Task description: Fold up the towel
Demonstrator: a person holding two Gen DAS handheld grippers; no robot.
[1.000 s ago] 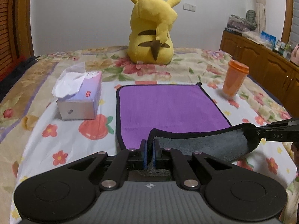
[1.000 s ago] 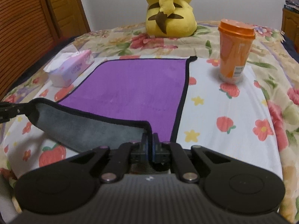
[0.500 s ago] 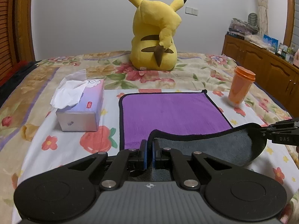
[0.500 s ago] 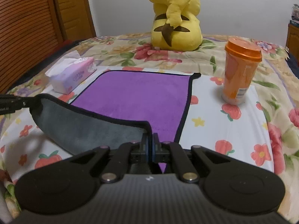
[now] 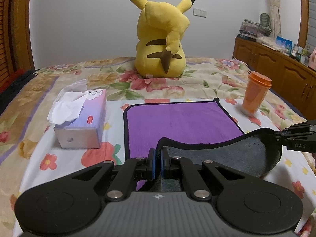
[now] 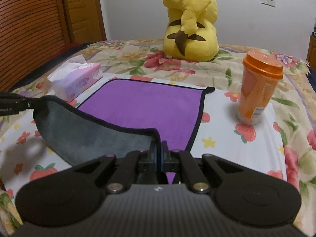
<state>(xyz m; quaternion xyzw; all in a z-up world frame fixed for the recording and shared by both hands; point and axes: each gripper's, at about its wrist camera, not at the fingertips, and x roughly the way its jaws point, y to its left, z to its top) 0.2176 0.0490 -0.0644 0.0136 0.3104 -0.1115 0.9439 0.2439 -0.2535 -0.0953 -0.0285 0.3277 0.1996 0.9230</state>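
Observation:
A purple towel (image 5: 177,120) with a black hem and grey underside lies on the flowered bed; it also shows in the right wrist view (image 6: 150,106). Its near edge is lifted, grey side (image 5: 227,156) showing and sagging between the two grippers. My left gripper (image 5: 157,159) is shut on the towel's near left corner. My right gripper (image 6: 159,154) is shut on the near right corner. The right gripper's fingers (image 5: 298,136) show at the right of the left wrist view, and the left gripper's fingers (image 6: 11,103) at the left of the right wrist view.
A tissue box (image 5: 83,124) stands left of the towel. An orange lidded cup (image 5: 254,94) stands to its right, also in the right wrist view (image 6: 258,90). A yellow plush (image 5: 162,39) sits behind. A wooden cabinet (image 5: 276,67) lines the right wall.
Both grippers have risen with the towel's near edge. The lifted grey flap hangs higher, and more of the room shows behind.

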